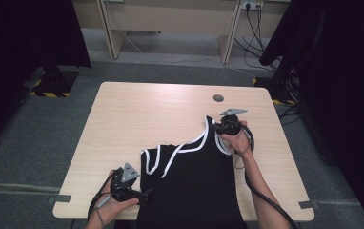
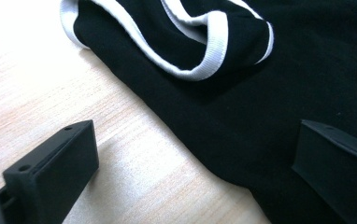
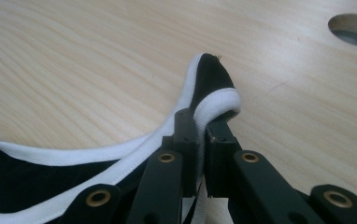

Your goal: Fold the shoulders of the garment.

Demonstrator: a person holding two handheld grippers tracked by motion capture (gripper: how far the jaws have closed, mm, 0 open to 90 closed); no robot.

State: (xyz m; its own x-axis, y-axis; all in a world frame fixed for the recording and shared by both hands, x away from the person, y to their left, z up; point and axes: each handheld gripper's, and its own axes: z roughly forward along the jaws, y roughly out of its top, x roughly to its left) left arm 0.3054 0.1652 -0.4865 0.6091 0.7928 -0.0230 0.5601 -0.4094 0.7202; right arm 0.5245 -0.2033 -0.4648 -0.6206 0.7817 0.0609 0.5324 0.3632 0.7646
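A black tank top point(image 1: 194, 181) with white trim lies on the wooden table point(image 1: 137, 114), its lower part hanging over the near edge. My right gripper point(image 1: 217, 125) is shut on the top's right shoulder strap point(image 3: 214, 100); the white trim is pinched between the jaws, with the strap tip poking out beyond them. My left gripper point(image 1: 146, 194) rests low at the garment's left side edge, open. One jaw lies on the bare wood and the other over the black fabric point(image 2: 242, 116), with the folded left strap point(image 2: 204, 56) just ahead.
A round cable hole point(image 1: 218, 98) sits in the table beyond the right gripper. A desk frame and cables stand on the floor behind the table, and dark curtains hang at both sides. Bare wood stretches across the table's far and left parts.
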